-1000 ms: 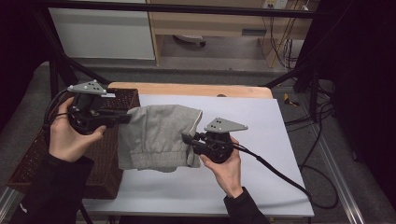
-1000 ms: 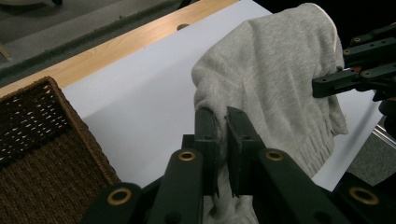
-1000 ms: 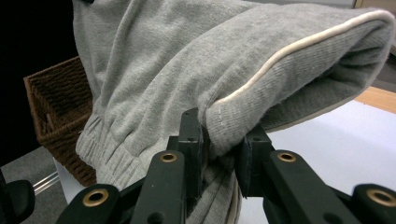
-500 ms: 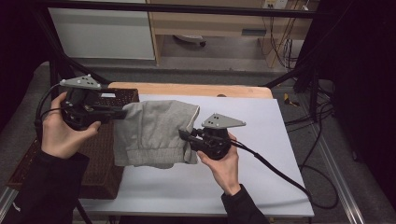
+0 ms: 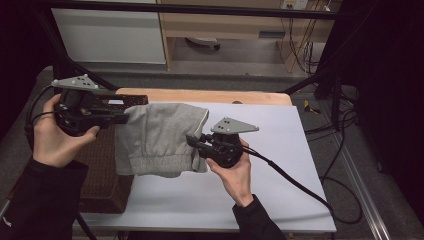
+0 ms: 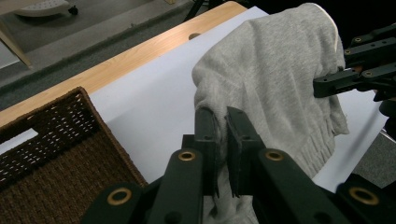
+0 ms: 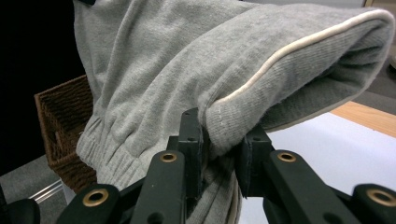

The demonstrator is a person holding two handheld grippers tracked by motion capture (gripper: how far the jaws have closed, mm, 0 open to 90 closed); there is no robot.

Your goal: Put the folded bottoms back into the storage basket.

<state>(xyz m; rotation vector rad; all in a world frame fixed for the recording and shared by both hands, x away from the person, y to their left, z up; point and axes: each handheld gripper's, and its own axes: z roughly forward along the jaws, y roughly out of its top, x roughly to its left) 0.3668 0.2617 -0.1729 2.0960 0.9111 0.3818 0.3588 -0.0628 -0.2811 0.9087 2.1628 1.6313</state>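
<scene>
A folded grey knit garment (image 5: 157, 137) with a ribbed hem and a pale seam line hangs in the air between both grippers, above the white sheet (image 5: 260, 175). My left gripper (image 5: 124, 116) is shut on its left edge, the cloth (image 6: 275, 74) pinched between the jaws of my left gripper (image 6: 223, 126). On the right, my right gripper (image 5: 194, 144) is shut on a thick fold of the garment (image 7: 224, 74), which bulges between the jaws of my right gripper (image 7: 223, 140).
A brown woven basket (image 5: 102, 175) stands at the table's left, under my left hand and the garment's left part; its rim (image 6: 51, 116) shows close by. A wooden strip (image 5: 200, 96) runs along the table's far edge. Cables (image 5: 290, 175) trail to the right.
Both hands lifted the garment a little and carried it left toward the basket. The left hand rose further over the basket. Both grips stayed as they were.
</scene>
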